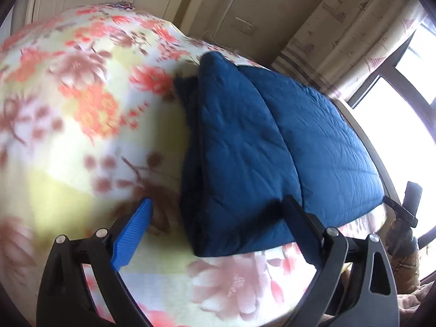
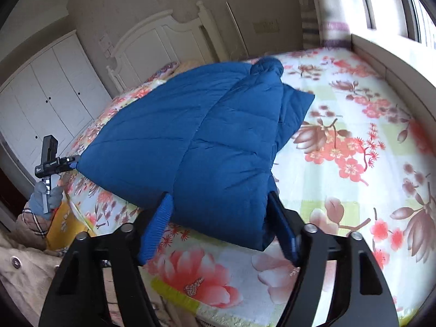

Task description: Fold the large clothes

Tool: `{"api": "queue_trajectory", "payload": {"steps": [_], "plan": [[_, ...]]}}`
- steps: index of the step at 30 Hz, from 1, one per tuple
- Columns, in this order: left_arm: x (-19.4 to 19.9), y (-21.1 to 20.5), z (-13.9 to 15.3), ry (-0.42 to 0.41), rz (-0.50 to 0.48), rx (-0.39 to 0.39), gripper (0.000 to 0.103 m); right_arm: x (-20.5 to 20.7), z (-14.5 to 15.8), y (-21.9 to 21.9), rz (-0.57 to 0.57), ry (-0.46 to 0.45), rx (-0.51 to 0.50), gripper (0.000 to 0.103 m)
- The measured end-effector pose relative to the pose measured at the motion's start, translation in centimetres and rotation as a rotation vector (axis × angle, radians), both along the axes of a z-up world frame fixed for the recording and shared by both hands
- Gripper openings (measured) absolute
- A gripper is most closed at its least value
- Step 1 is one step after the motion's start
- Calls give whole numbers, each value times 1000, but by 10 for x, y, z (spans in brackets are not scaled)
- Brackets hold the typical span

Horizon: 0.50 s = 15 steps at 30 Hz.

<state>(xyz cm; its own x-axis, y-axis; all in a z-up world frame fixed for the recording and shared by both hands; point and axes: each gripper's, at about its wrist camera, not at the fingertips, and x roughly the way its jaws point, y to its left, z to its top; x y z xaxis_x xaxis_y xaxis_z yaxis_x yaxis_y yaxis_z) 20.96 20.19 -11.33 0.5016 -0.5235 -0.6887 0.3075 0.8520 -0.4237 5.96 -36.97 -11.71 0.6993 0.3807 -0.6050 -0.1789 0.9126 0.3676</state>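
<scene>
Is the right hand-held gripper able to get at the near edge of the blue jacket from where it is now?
Probably yes: the right hand-held gripper stands open with the blue jacket's near edge between its fingers, and nothing lies in the way.

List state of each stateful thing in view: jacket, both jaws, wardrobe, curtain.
blue jacket: folded lengthwise, lying on the floral bedspread
left gripper: jaws open wide at the jacket's near edge, nothing pinched
right gripper: jaws open, straddling the jacket's near corner, not visibly clamped
wardrobe doors: shut
curtain: drawn aside, window uncovered
</scene>
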Motion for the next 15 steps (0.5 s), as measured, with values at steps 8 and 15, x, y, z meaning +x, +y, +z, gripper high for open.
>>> {"api": "queue_trajectory", "payload": {"steps": [8,15], "plan": [[-30,-21,8,-65,-1,32,39,-33,0,10,-4,-1,26,22],[-73,-11,6,-36,-19,47,39,-60,1,5,13,29,37,22]]}}
